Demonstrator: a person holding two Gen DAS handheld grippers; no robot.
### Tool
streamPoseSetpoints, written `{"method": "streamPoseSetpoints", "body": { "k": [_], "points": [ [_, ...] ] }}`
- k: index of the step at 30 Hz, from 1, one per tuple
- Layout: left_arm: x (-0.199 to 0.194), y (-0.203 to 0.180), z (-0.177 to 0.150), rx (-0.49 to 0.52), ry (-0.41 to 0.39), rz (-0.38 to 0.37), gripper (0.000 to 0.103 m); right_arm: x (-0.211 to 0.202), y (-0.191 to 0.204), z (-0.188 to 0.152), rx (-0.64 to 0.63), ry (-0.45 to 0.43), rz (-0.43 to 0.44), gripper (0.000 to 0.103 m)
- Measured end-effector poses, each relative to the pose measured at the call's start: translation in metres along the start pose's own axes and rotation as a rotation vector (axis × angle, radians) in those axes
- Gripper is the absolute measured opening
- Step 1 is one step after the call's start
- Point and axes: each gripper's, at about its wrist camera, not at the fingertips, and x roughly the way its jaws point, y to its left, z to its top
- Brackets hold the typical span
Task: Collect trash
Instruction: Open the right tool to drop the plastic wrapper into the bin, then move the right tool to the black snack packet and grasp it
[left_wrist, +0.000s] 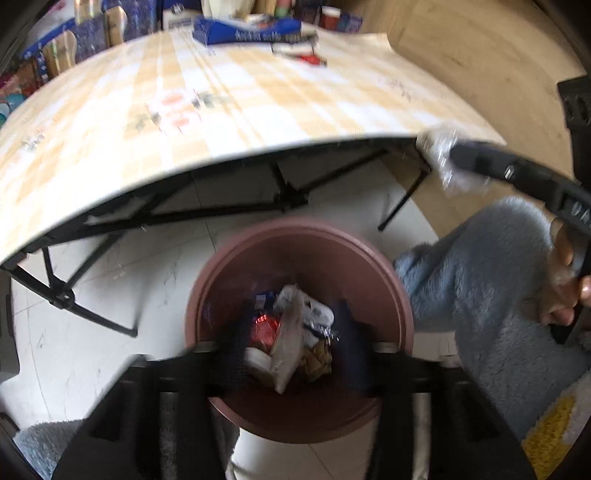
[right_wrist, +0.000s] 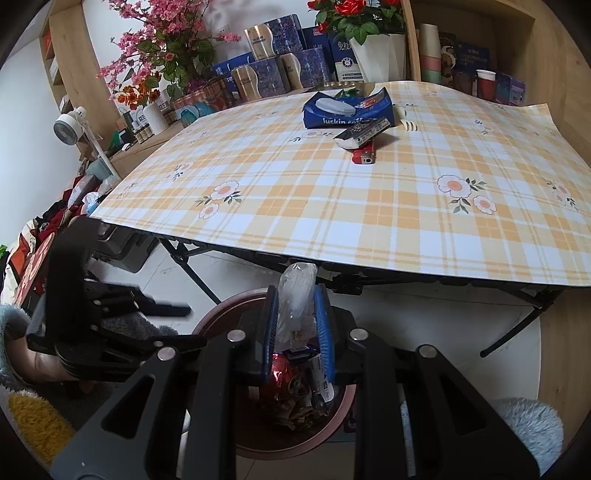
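Two blue-padded fingers of the right gripper (right_wrist: 295, 325) clamp a crumpled clear plastic wrapper (right_wrist: 295, 295) directly above the round brown trash bin (right_wrist: 218, 317). Left gripper (left_wrist: 291, 350) hangs over the bin's trash, jaws apart and holding nothing.

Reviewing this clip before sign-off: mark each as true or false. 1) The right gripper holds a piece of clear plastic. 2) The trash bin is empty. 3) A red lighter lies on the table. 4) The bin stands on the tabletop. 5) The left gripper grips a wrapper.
1) True: the right gripper is shut on the clear plastic wrapper.
2) False: the trash bin already holds wrappers and paper.
3) True: the red lighter lies on the table, near the blue bag.
4) False: the bin stands on the floor, in front of the table's edge.
5) False: the left gripper is open above the bin, gripping nothing.
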Motion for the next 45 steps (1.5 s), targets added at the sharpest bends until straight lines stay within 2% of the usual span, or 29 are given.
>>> {"method": "streamPoseSetpoints", "body": {
  "k": [2,5,7,9,12,15,20,31,35,37,39,40,42,45],
  "points": [
    [-0.015,0.000,0.002,-0.007,-0.075,0.014,0.054,0.003,0.002,-0.001,-0.011,0.010,-0.003,0.023],
    [-0.040,-0.001,0.004,-0.018,-0.195,0.046,0.071,0.007,0.006,-0.002,-0.031,0.027,-0.004,0.023],
    [-0.059,0.000,0.004,-0.035,-0.282,0.111,0.086,0.011,0.009,-0.003,-0.044,0.043,-0.003,0.023],
    [-0.076,0.003,0.003,-0.063,-0.362,0.161,0.091,0.017,0.011,-0.003,-0.055,0.062,-0.004,0.023],
    [-0.093,0.011,0.000,-0.118,-0.439,0.223,0.095,0.029,0.016,-0.004,-0.084,0.100,-0.009,0.023],
    [-0.101,0.022,0.000,-0.178,-0.471,0.278,0.097,0.042,0.024,-0.008,-0.116,0.146,-0.022,0.024],
    [-0.106,0.032,0.000,-0.228,-0.476,0.325,0.097,0.051,0.031,-0.012,-0.150,0.186,-0.039,0.024],
    [-0.114,0.035,-0.008,-0.245,-0.495,0.349,0.097,0.058,0.032,-0.017,-0.160,0.227,-0.087,0.025],
    [-0.114,0.036,-0.008,-0.249,-0.492,0.353,0.097,0.059,0.034,-0.018,-0.169,0.229,-0.102,0.035],
    [-0.114,0.037,-0.008,-0.253,-0.493,0.355,0.097,0.059,0.034,-0.017,-0.170,0.227,-0.105,0.045],
    [-0.114,0.037,-0.009,-0.257,-0.494,0.360,0.097,0.056,0.033,-0.016,-0.165,0.211,-0.122,0.067],
    [-0.115,0.038,-0.009,-0.260,-0.495,0.362,0.097,0.054,0.032,-0.015,-0.163,0.198,-0.125,0.071],
    [-0.115,0.038,-0.009,-0.265,-0.498,0.365,0.097,0.049,0.031,-0.013,-0.155,0.169,-0.133,0.093],
    [-0.115,0.039,-0.009,-0.271,-0.499,0.378,0.097,0.038,0.027,-0.008,-0.128,0.116,-0.150,0.097]
  ]
}}
